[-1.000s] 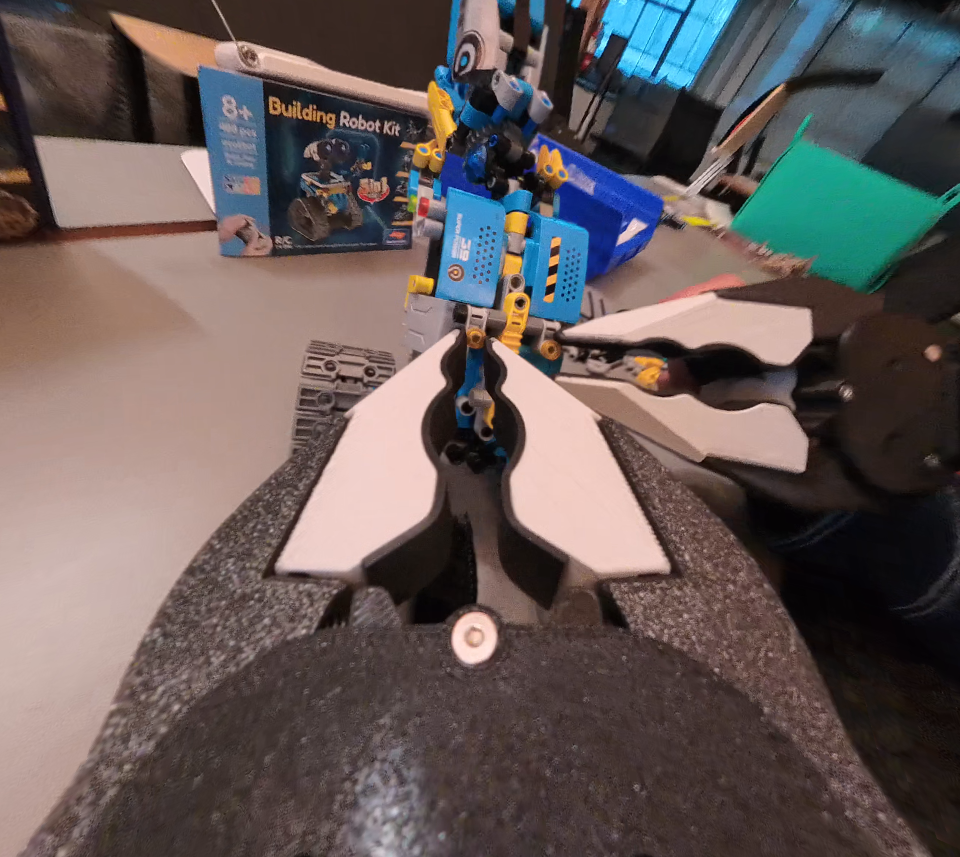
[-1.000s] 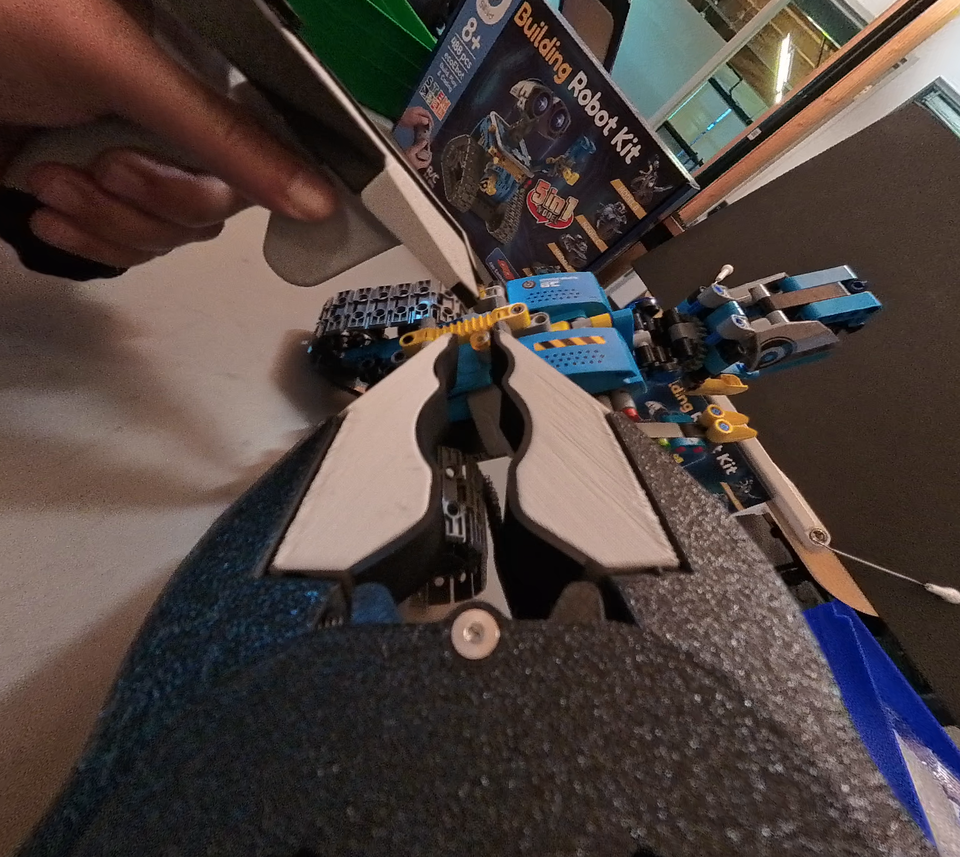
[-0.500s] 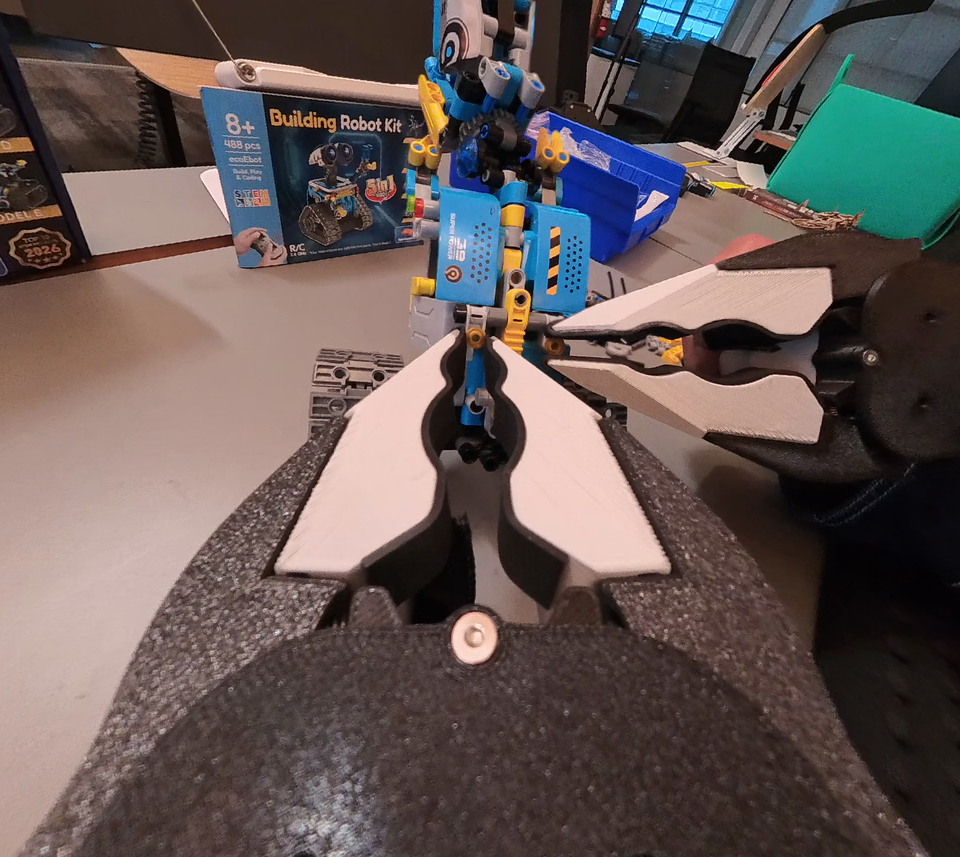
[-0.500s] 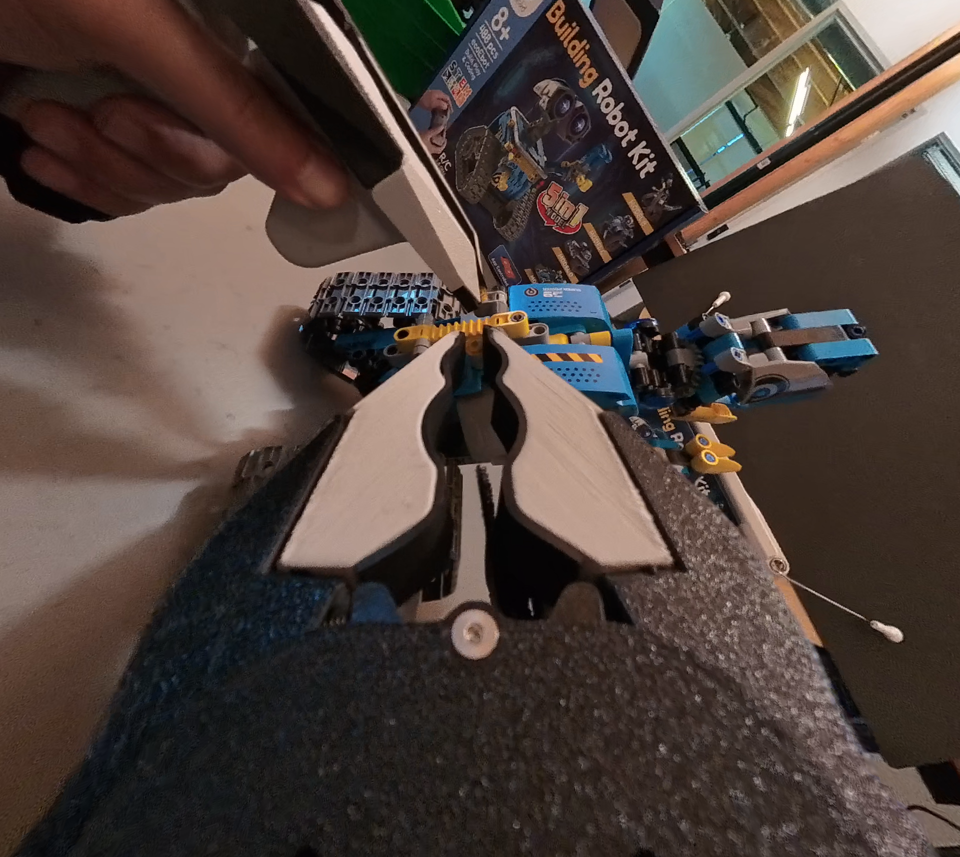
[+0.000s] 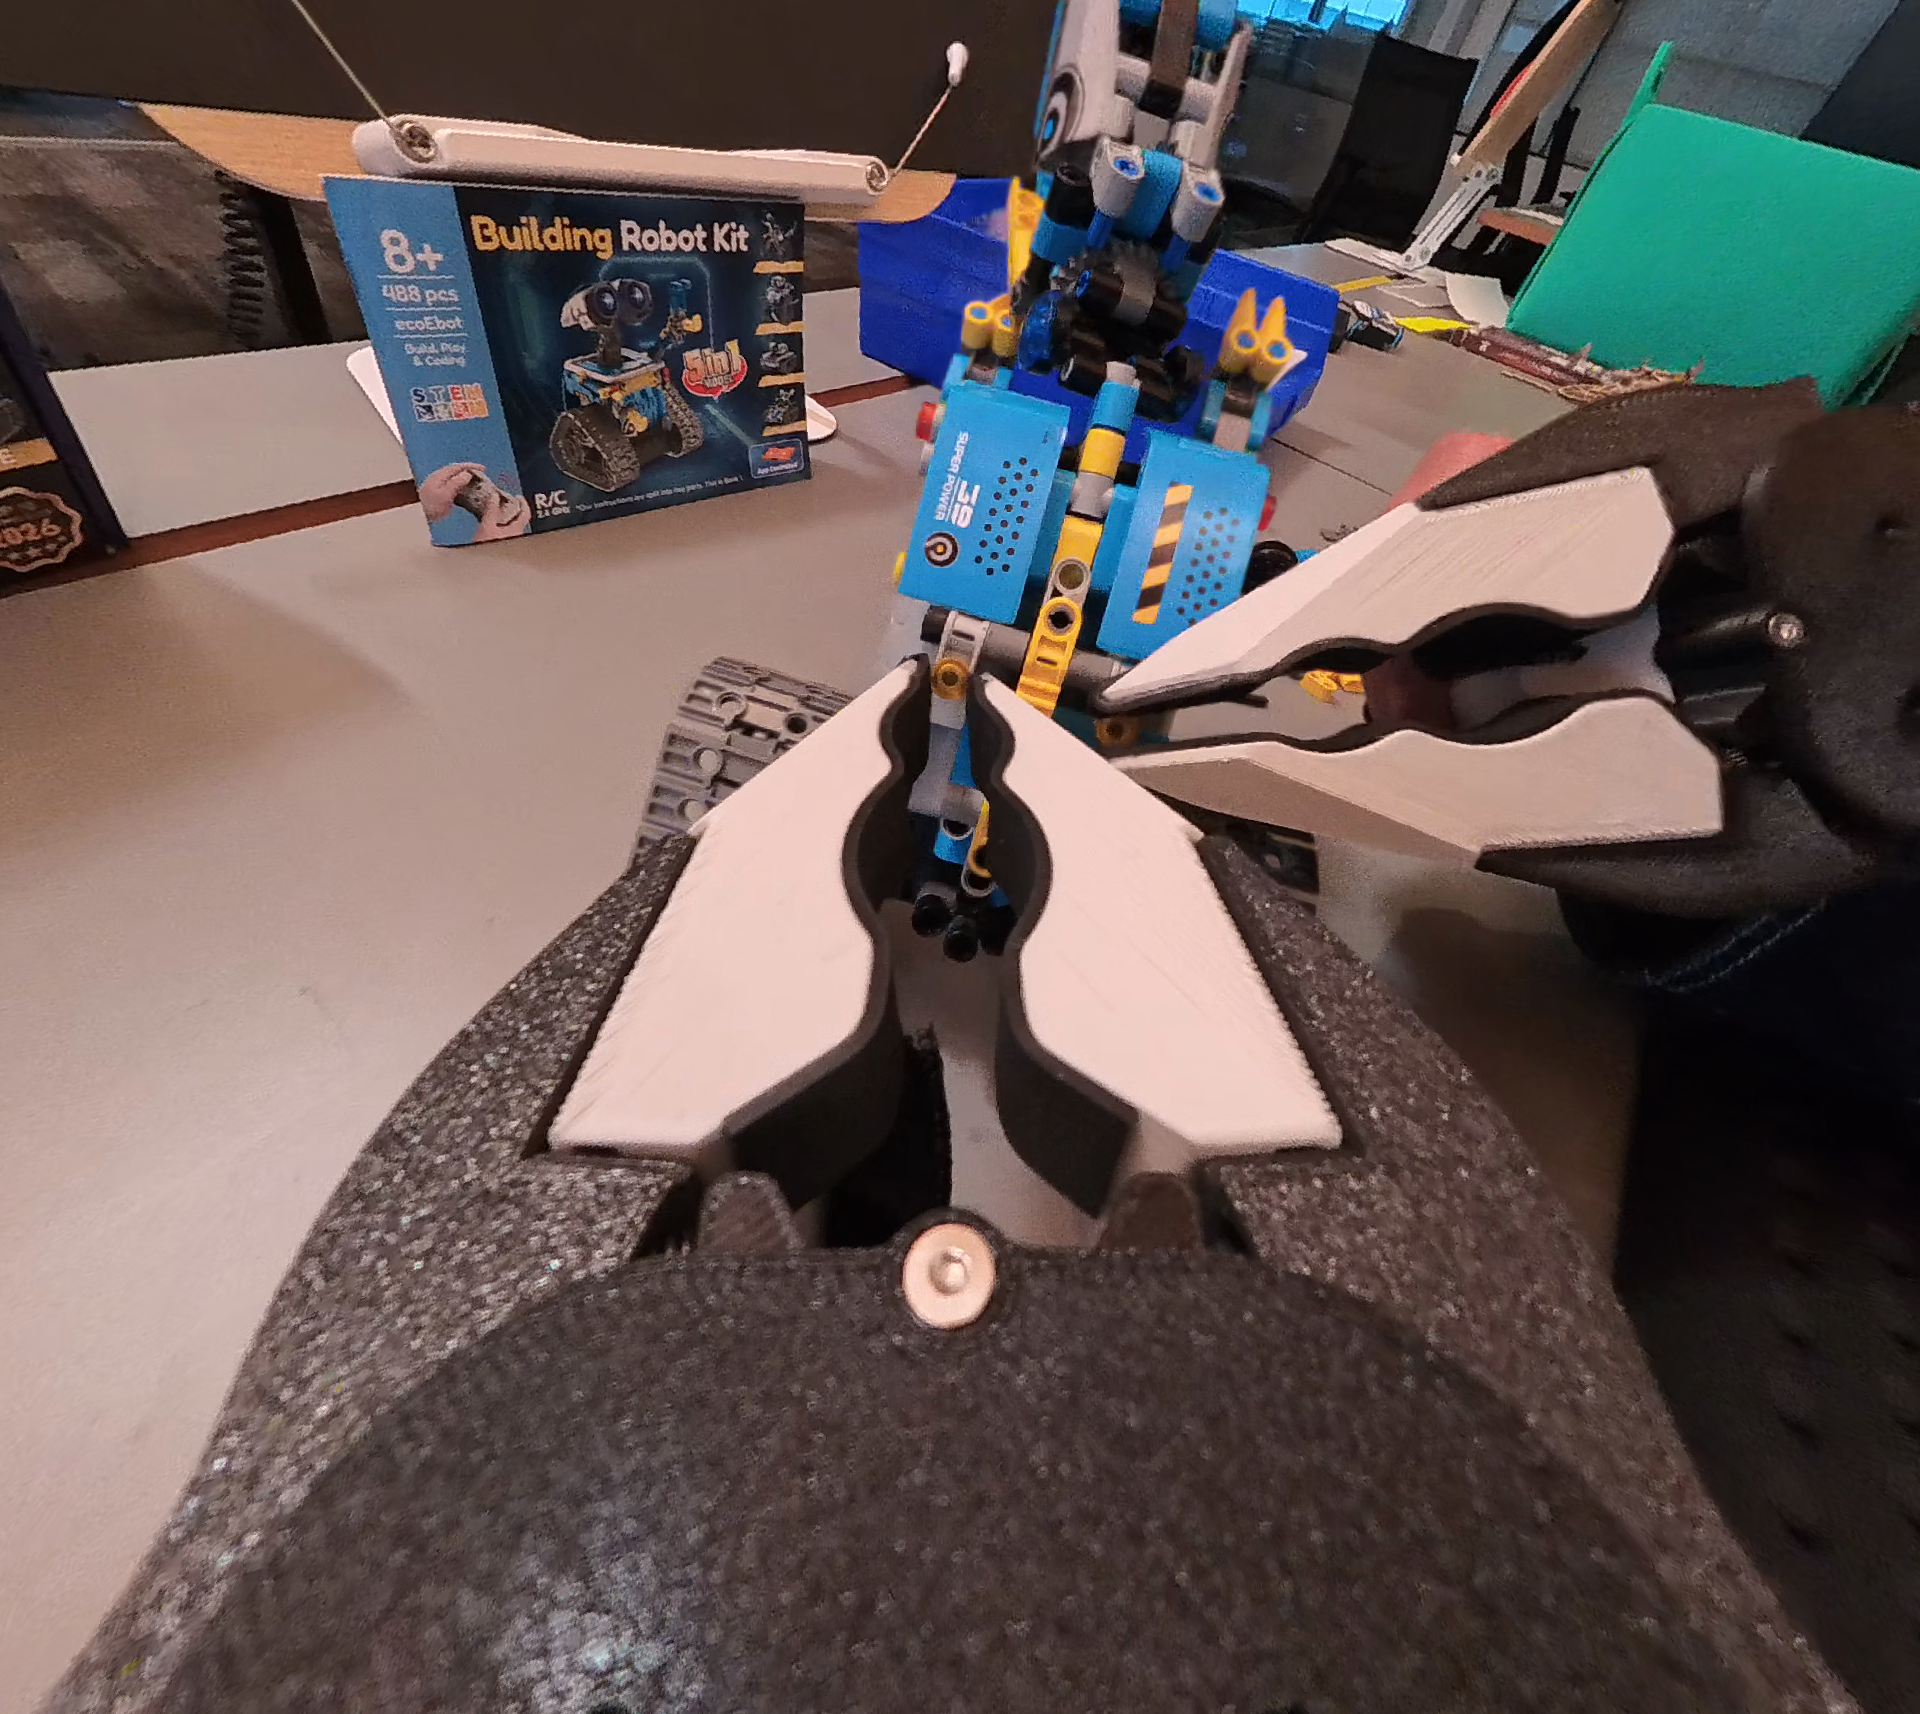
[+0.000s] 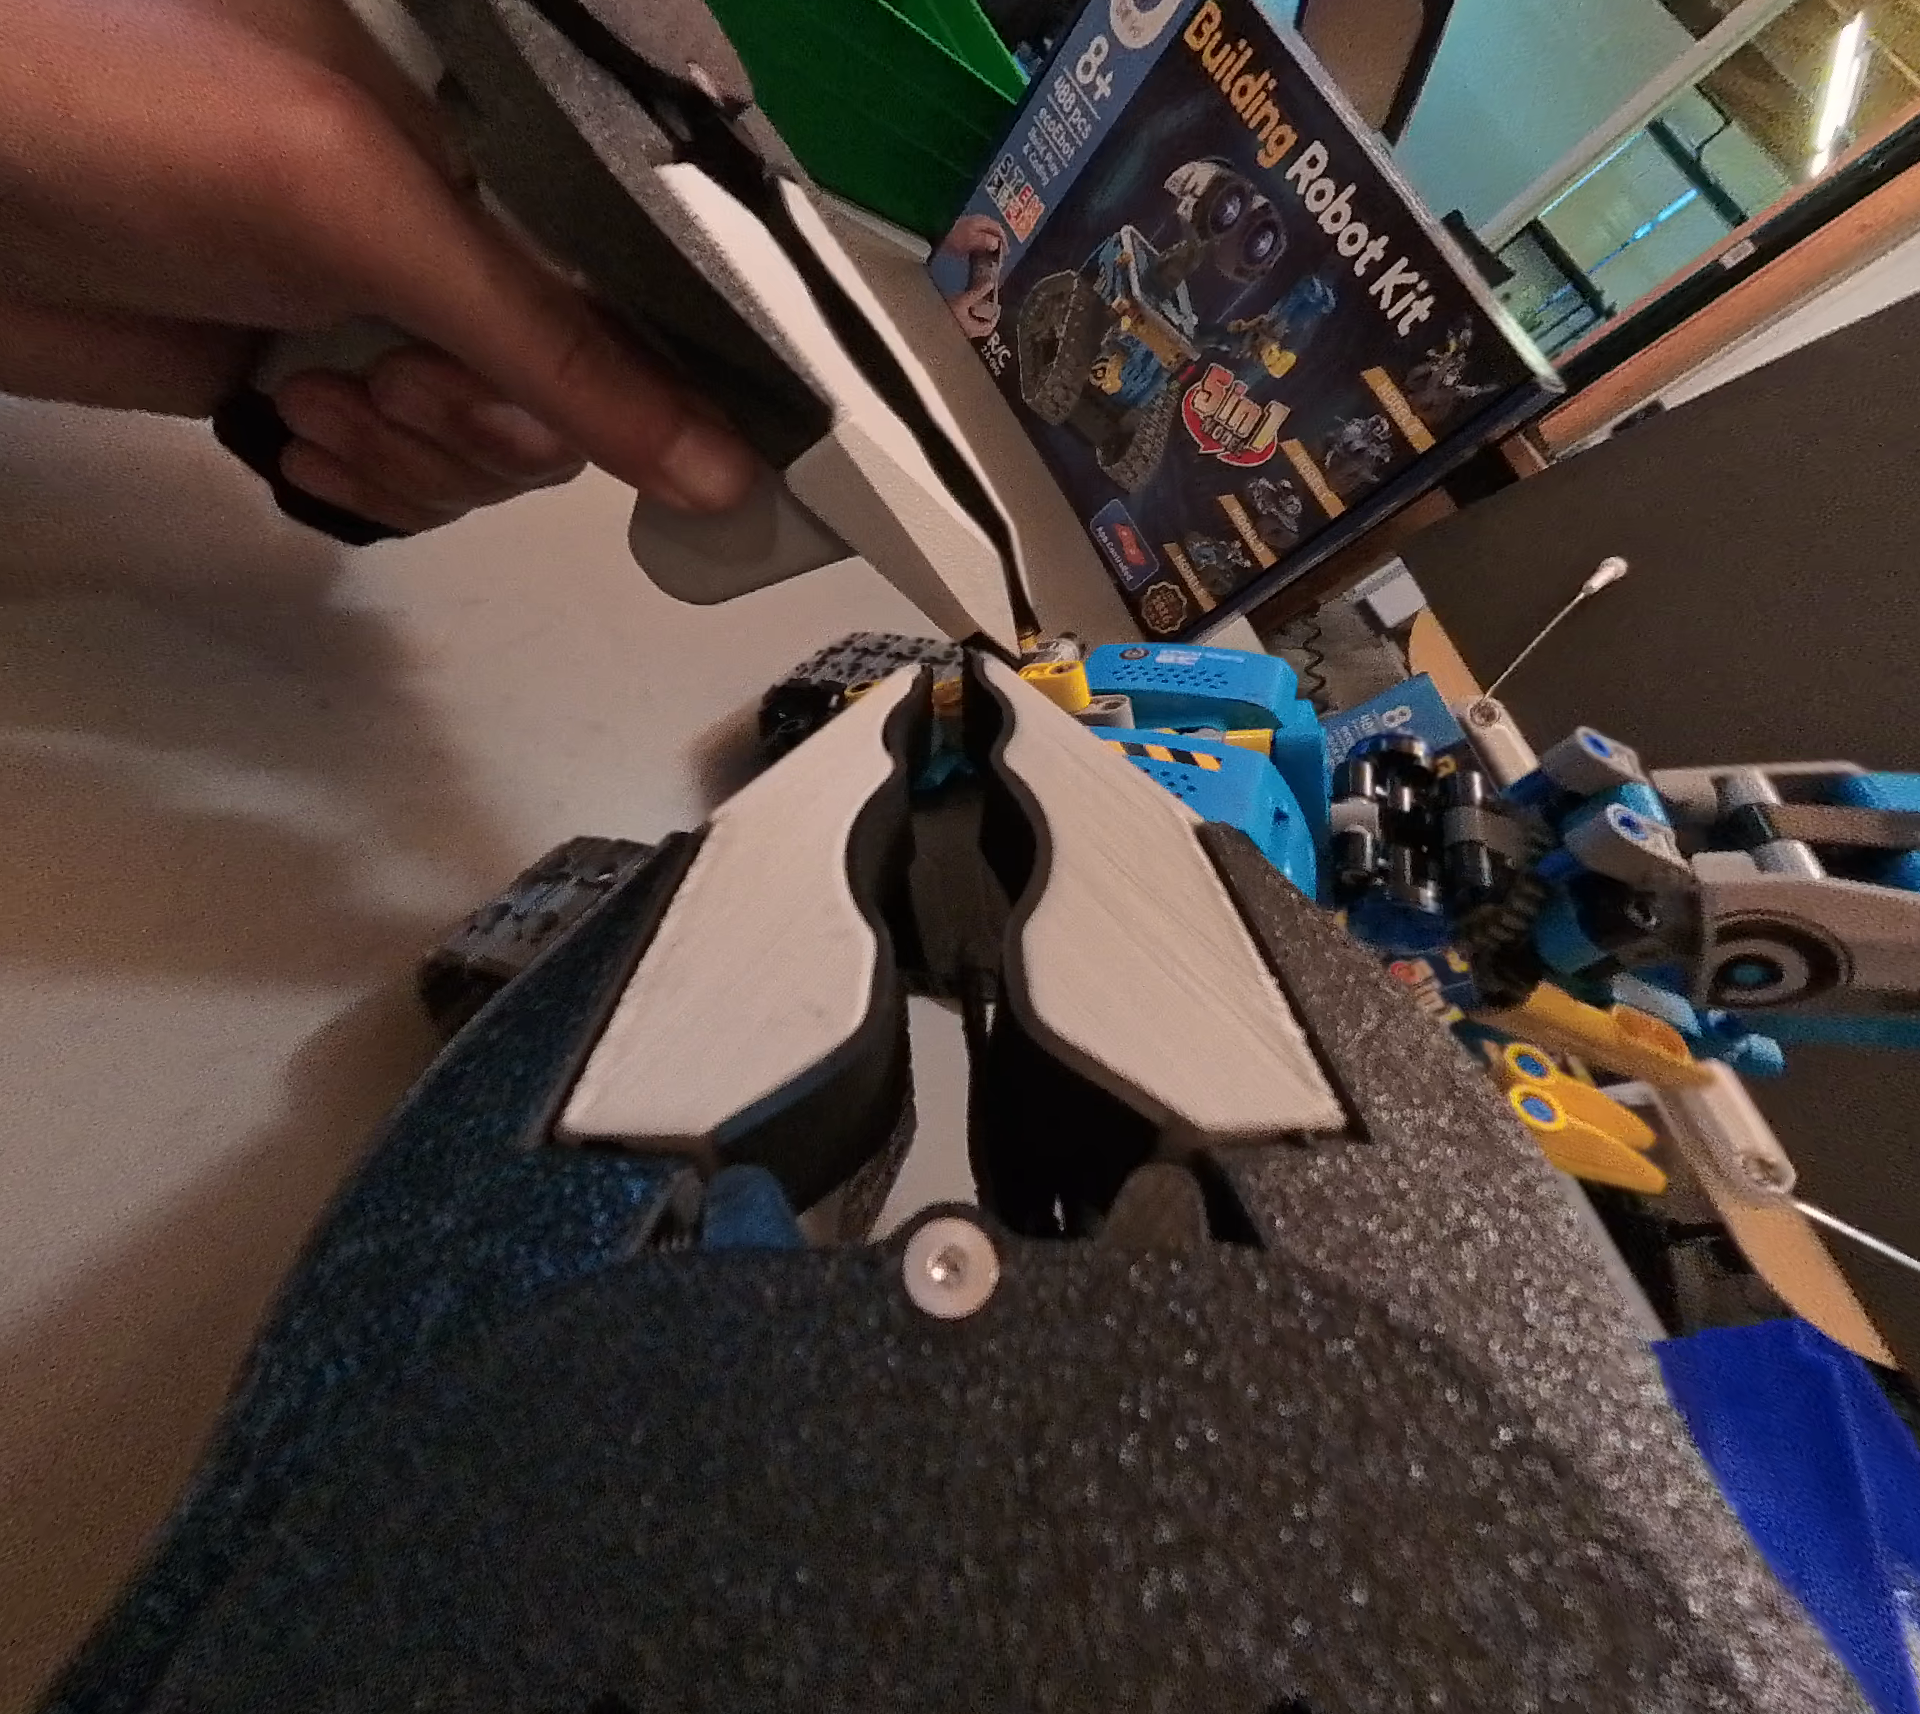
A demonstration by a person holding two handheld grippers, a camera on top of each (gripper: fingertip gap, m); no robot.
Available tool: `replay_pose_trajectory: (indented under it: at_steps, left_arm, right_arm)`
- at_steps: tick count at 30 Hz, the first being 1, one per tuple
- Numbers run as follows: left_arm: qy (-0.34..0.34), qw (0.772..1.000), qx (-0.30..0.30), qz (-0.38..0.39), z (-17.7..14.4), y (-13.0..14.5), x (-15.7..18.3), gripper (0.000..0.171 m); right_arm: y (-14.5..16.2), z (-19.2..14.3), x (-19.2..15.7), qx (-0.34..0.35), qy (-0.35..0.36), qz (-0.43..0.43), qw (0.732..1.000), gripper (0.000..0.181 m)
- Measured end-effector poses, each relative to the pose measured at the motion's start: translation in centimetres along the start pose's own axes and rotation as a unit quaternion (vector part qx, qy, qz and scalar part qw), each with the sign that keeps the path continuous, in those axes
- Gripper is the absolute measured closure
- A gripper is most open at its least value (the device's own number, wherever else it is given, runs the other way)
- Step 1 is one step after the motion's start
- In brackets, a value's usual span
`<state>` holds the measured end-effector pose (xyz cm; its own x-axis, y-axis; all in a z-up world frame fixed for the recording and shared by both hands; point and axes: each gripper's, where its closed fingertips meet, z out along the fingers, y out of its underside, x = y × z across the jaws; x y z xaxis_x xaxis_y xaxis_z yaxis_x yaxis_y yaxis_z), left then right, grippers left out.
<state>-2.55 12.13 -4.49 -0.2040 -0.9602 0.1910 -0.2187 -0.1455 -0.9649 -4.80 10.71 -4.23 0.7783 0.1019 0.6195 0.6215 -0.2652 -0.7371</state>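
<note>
toy robot (image 5: pixel 1081 511): blue-yellow brick build; upright on tracks; on grey table (image 5: pixel 312 812)

The toy robot (image 5: pixel 1081 511) now stands nearer both tools, and the right tool (image 5: pixel 1107 724) has tilted up slightly.

Each gripper (image 5: pixel 951 688) has white fingers, black pads, a speckled housing.

A printed kit box (image 5: pixel 582 376) stands on the grey surface (image 5: pixel 312 781); blue bin (image 5: pixel 925 293) behind; green bin (image 5: pixel 1714 251) far right.
</note>
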Motion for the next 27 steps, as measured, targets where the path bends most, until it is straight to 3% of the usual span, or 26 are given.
replay_pose_trajectory:
  at_steps: [2,3,4,6,8,10,14,19,20,22,25,27]
  left_arm:
    - [0.002,1.000,-0.001,0.003,0.1,0.0,0.1,0.167]
    - [0.001,1.000,0.000,0.003,0.1,0.0,0.0,0.167]
    - [-0.009,1.000,0.001,0.005,0.3,-0.1,-0.4,0.167]
    - [-0.016,1.000,0.000,0.005,0.5,-0.5,-1.1,0.167]
    - [0.004,1.000,0.006,-0.026,0.4,-0.4,-1.1,0.167]
    - [0.018,0.999,0.011,-0.046,0.2,-0.3,-1.0,0.167]
    - [0.017,0.999,0.005,-0.034,0.2,-0.3,-1.0,0.167]
    - [0.046,0.999,0.005,-0.018,-0.5,-0.4,-0.8,0.165]
    - [0.052,0.998,0.010,-0.024,-0.9,-0.6,-1.0,0.164]
    - [0.064,0.997,0.019,-0.033,-1.4,-1.1,-1.5,0.143]
    - [0.143,0.990,-0.005,-0.015,-1.2,-0.6,0.2,0.127]
    - [0.182,0.983,-0.038,0.010,-0.8,0.8,1.7,0.128]
  right_arm:
    - [0.0,-0.1,-0.3,0.001,-0.020,0.015,1.000,0.178]
    - [-0.1,-0.2,-3.7,0.001,-0.131,0.012,0.991,0.181]
    - [0.7,0.3,-5.8,-0.031,-0.161,0.022,0.986,0.181]
    - [0.0,0.3,-6.0,-0.026,-0.129,-0.034,0.991,0.181]
    - [-0.9,-0.2,-5.7,0.006,-0.145,0.023,0.989,0.181]
    - [0.4,0.1,-5.3,-0.009,-0.128,0.016,0.992,0.181]
    - [-0.4,-0.4,-3.5,0.034,-0.114,0.074,0.990,0.181]
    - [0.4,-1.1,-0.1,0.039,-0.048,0.131,0.989,0.181]
    - [0.6,-1.2,0.0,0.038,-0.048,0.138,0.988,0.181]
    - [0.8,-1.4,0.2,0.034,-0.046,0.158,0.986,0.181]
    - [1.1,-1.4,0.3,0.028,-0.056,0.177,0.982,0.179]
    - [1.2,-1.5,0.5,0.028,-0.060,0.192,0.979,0.177]
